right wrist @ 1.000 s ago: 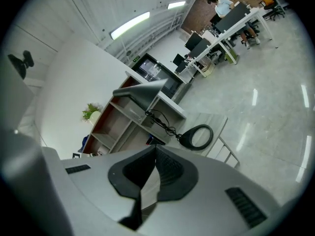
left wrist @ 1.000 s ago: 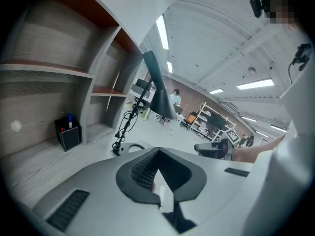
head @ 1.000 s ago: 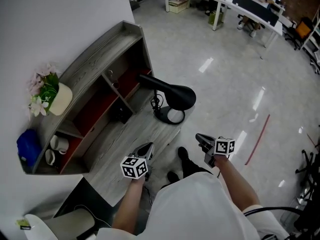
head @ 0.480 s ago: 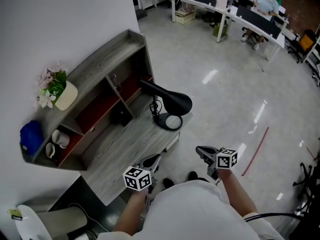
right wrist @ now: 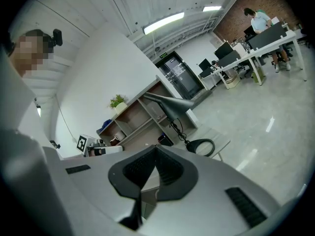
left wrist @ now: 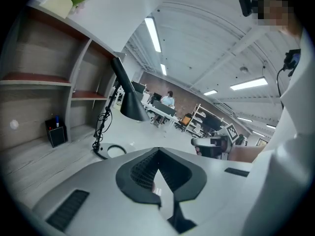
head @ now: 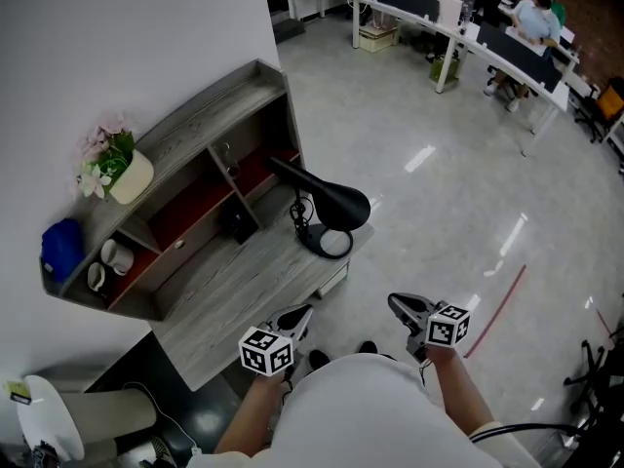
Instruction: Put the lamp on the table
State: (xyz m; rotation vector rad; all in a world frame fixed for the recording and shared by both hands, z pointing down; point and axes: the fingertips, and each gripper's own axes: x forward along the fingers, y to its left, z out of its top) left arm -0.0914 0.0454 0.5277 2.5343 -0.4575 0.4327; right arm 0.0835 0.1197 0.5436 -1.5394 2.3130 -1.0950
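Observation:
The black desk lamp point(head: 334, 206) stands upright on the right end of the grey wooden table point(head: 229, 295), its round base point(head: 330, 243) near the table's edge and its cord coiled by the stem. The lamp point(left wrist: 131, 103) also shows in the left gripper view, and the lamp point(right wrist: 171, 103) in the right gripper view. My left gripper point(head: 292, 318) is shut and empty, held close to my body over the table's near edge. My right gripper point(head: 406, 308) is shut with nothing in it, over the floor, well short of the lamp.
A shelf unit on the table holds a flower pot point(head: 124, 172), a blue object point(head: 60, 248), cups point(head: 107, 259) and a black pen holder point(head: 237, 225). Office desks with seated people point(head: 507, 37) line the far side. A red line point(head: 499, 308) marks the glossy floor.
The view has drawn back from the table and both grippers sit lower in it, farther from the lamp. The lamp has stayed in place on the table.

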